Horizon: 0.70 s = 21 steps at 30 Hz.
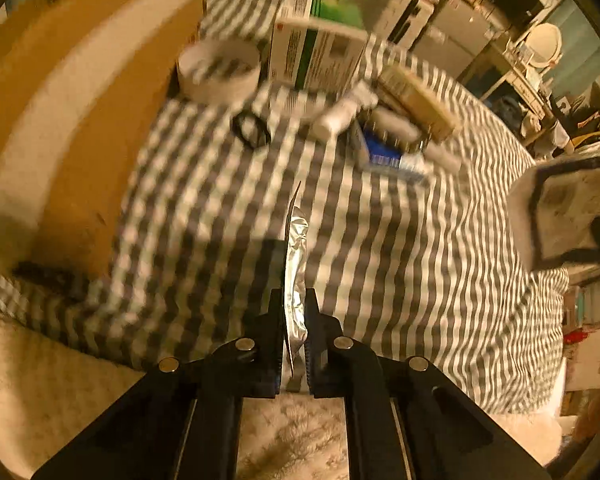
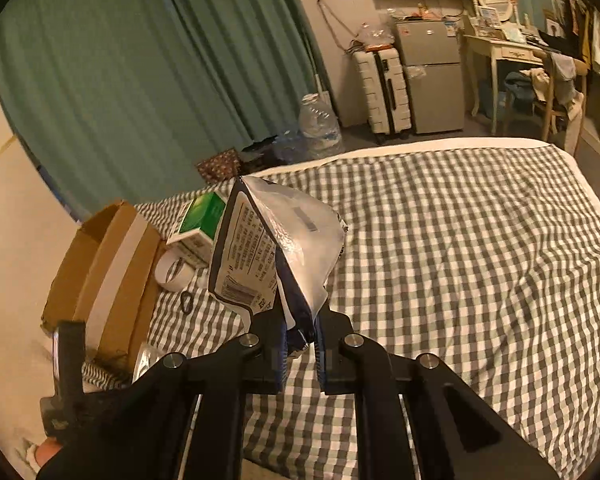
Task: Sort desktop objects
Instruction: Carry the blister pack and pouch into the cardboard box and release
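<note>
Left gripper (image 1: 294, 312): fingers clamped on a silver foil packet (image 1: 296, 264), held edge-on, lower centre of the left wrist view.
Right gripper (image 2: 300, 328): fingers clamped on the bottom corner of a foil bag (image 2: 276, 248), silver inside, printed text and barcode outside; it stands up in mid-frame of the right wrist view.
Cardboard box (image 2: 104, 276): open, left edge of frame, white tape strip across the flap; contents cannot be told.
Green-white carton (image 1: 320, 44): upper centre, on the cloth, just beside the tape roll (image 1: 219, 70).
Tape roll: white, upper left of centre, next to the cardboard.
Black ring clip (image 1: 251, 130): on the cloth below the tape roll.
Loose pile (image 1: 396, 136): white tubes, a blue-white pack, a tan box, upper right of centre; blurred.
Surface: grey-white checked cloth (image 2: 460, 248), wrinkled, over a bed.
Room: green curtain (image 2: 140, 80) upper left, white suitcase (image 2: 382, 90) and small grey fridge (image 2: 432, 76) upper right, water jug (image 2: 320, 124) on the floor.
</note>
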Each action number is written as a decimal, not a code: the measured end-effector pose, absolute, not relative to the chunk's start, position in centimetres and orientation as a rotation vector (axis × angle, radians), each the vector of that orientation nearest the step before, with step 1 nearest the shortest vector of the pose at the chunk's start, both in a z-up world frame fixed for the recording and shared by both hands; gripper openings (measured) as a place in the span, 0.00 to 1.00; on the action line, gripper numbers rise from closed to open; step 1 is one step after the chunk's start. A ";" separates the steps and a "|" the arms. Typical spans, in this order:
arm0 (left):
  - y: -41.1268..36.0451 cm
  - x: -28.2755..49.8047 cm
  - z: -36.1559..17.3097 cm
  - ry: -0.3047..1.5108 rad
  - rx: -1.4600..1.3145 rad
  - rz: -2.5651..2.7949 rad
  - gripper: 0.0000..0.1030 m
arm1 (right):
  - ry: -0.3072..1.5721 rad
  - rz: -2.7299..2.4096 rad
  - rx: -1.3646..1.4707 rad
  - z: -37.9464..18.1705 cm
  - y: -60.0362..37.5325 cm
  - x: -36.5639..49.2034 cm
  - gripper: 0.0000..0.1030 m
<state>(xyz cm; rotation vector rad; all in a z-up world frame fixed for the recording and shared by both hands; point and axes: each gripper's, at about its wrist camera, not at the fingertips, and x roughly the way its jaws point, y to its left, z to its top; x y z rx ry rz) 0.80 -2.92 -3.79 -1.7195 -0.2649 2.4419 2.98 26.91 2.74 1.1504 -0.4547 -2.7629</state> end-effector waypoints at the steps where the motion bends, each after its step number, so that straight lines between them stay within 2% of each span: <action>1: -2.9 0.8 -3.1 -0.277 -1.677 2.459 0.08 | -0.447 -2.760 1.151 2.8 26.7 3.0 0.10; 5: -3.5 0.3 0.7 -0.344 -1.501 2.569 0.08 | -0.436 -2.755 1.063 4.7 25.3 3.4 0.10; 10: -6.1 -1.2 8.6 -0.397 -1.230 2.768 0.08 | -0.369 -2.692 0.907 9.1 20.5 1.5 0.10; 13: -9.7 -2.1 11.5 -0.573 -1.158 2.898 0.08 | -0.365 -2.601 0.859 10.5 16.0 -1.0 0.10; 16: -13.3 -1.5 12.2 -0.686 -1.058 2.989 0.08 | -0.399 -2.494 0.871 11.1 11.7 -3.6 0.10; 18: -14.8 -1.7 11.7 -0.686 -1.066 3.063 0.08 | -0.363 -2.448 0.873 11.4 8.4 -5.1 0.10; 21: -18.4 -2.5 9.7 -0.783 -1.141 3.103 0.08 | -0.310 -2.400 0.882 10.9 4.0 -6.8 0.10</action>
